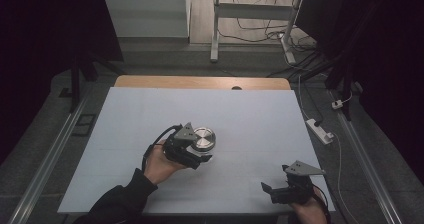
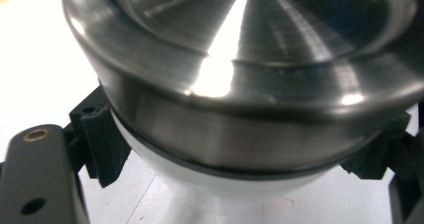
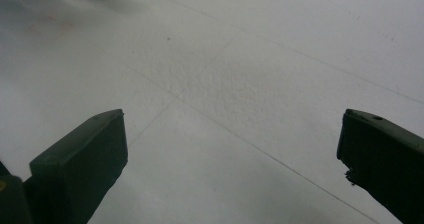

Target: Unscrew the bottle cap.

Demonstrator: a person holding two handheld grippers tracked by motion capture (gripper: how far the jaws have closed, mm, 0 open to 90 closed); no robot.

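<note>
My left tool (image 1: 197,156) is clamped on the jar (image 1: 204,140), pads against the white body just under the steel lid (image 2: 240,84); jaws as far in as the jar lets them. Jar sits mid-tabletop (image 1: 150,114), slightly left of centre. My right tool (image 1: 280,189) rests near the front right corner, jaws spread wide, nothing between them, just bare white surface (image 3: 225,84) ahead.

Step in hand, I'd say: jar is secured, grip done, lift or carry not started. Next move needs a steady hold under the lid rim, as the smooth body could slip, or the right tool coming over to work the lid.

Room: plenty of open surface all round the jar. Right tool is close to the near edge, so watch that.
</note>
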